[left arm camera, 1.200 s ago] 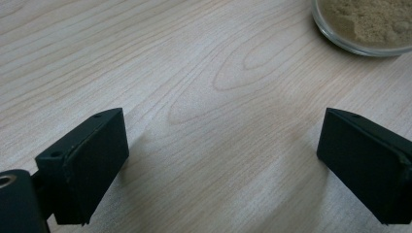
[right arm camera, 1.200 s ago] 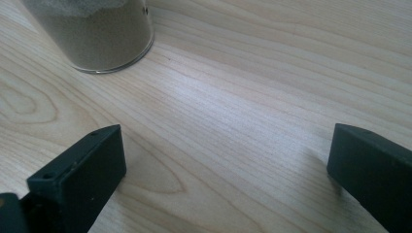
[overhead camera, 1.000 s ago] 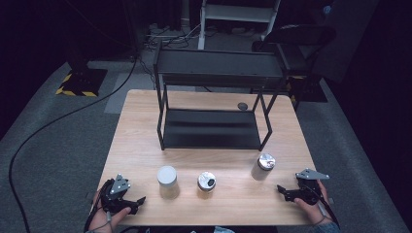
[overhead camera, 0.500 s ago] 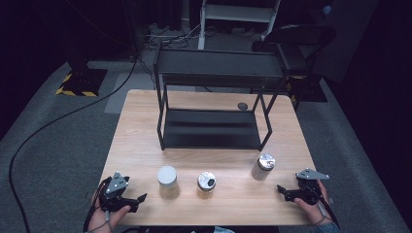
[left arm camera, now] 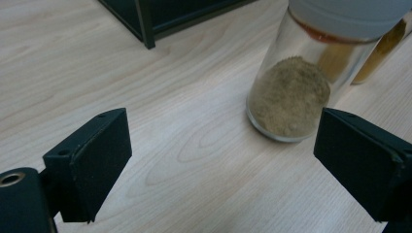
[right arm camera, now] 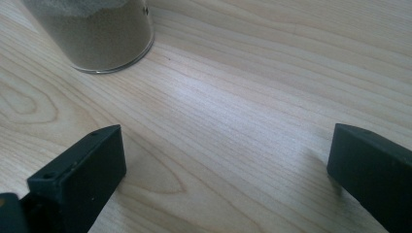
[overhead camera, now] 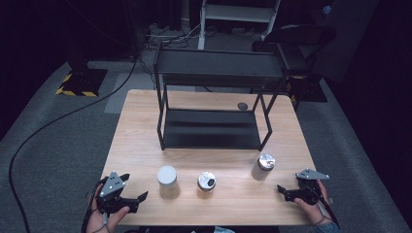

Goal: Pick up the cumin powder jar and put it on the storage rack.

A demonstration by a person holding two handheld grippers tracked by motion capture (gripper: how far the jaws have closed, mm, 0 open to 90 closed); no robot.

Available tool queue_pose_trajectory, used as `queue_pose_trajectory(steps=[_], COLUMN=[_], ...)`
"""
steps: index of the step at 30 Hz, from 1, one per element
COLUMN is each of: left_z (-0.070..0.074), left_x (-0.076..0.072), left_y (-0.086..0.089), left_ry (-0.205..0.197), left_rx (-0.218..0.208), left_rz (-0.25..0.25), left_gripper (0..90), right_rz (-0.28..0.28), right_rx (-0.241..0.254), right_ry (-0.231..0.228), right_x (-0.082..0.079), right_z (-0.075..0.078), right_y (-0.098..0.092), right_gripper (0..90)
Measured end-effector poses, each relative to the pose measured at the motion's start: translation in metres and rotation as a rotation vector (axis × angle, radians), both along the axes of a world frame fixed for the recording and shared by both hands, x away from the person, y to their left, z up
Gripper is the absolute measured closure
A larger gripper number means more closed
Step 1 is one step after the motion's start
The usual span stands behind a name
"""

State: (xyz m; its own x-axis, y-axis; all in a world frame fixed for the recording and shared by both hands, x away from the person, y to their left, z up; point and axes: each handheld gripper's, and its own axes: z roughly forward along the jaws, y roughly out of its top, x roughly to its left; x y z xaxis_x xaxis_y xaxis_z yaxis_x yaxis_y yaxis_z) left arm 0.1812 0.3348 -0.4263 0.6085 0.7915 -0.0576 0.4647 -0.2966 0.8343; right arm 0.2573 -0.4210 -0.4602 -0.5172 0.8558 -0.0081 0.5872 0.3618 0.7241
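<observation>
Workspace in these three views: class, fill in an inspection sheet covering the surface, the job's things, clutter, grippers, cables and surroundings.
Surface: wooden table, light grain.
Job's things: three spice jars in a row near the front edge: grey-lidded jar of tan powder, middle jar, right jar with shiny lid. All upright, apart.
Clutter: black two-tier rack at the back; small dark round object behind it.
Grippers: left gripper open, aimed at the grey-lidded jar; right gripper open, nothing between its jaws.
Cables: black cable across the floor at left.
Surroundings: grey carpet, dark room, yellow-black striped base.
</observation>
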Motion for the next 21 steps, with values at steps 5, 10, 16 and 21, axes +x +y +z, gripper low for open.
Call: queue_pose_trajectory(steps=[5, 10, 16, 21], left_z=[0.0006, 0.0003, -0.0011, -0.0014], left_x=[-0.0041, -0.0060, -0.0072, -0.0068], left_y=[0.0042, 0.0059, 0.0047, 0.0018], left_ry=[-0.024, -0.042, -0.063, -0.075], left_rx=[-0.039, -0.074, -0.099, -0.112], left_rz=[-0.007, -0.024, -0.040, -0.051], left_gripper=[6.3, 6.2, 6.1, 5.9], right_rz=[0.001, 0.000, 0.000, 0.003], right_rx=[0.000, 0.000, 0.000, 0.000], right_ry=[0.000, 0.000, 0.000, 0.000], right_x=[0.0000, 0.0000, 0.0000, 0.0005], right_z=[0.0000, 0.0000, 0.0000, 0.0000], right_y=[-0.0001, 0.0000, 0.0000, -0.0003], right_gripper=[0.1, 0.1, 0.1, 0.1])
